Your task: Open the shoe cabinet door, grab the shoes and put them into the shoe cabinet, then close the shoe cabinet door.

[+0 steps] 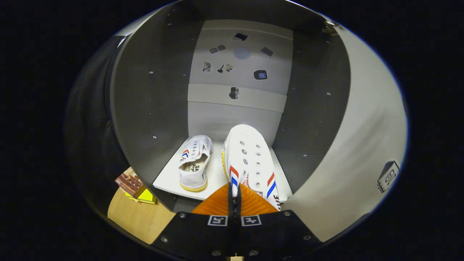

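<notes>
Low in the open cabinet, a white shelf (170,183), with a left shoe (194,163) lying flat on its left half, toe to the far wall. On the right half, just beside it and toe likewise far, a right shoe (250,159), heel pinched between the closed fingers of the gripper (234,186); resting or lifted, hard to tell. Near left, outside the cabinet, a wooden surface (137,217) bearing a yellow pad (146,195) and a brown patterned box (128,183).
</notes>
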Tool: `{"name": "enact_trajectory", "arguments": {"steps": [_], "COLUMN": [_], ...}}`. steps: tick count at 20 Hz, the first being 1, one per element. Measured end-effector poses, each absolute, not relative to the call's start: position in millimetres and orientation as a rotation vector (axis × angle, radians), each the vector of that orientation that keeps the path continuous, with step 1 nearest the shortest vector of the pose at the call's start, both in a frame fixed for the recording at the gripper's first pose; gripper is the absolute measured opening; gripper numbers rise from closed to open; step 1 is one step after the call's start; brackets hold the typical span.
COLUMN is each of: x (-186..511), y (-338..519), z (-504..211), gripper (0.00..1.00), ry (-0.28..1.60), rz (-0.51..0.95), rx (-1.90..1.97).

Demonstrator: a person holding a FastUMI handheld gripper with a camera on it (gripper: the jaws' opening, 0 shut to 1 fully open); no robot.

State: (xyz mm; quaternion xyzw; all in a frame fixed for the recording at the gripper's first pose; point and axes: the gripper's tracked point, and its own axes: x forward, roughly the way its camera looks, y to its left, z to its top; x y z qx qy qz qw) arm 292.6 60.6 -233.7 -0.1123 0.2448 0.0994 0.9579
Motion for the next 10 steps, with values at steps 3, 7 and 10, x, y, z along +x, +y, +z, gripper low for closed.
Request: {"name": "enact_trajectory", "arguments": {"steps": [3, 7, 10], "x": [327.9, 371.9, 393.4], "y": [69.9, 72.7, 69.3], "z": [-241.5, -264.6, -284.6], "gripper": [0.00, 0.00, 0.00], "ry": [0.524, 0.584, 0.620], "rz": [0.196, 0.171, 0.149], "rx": [-0.235, -0.262, -0.276]}}
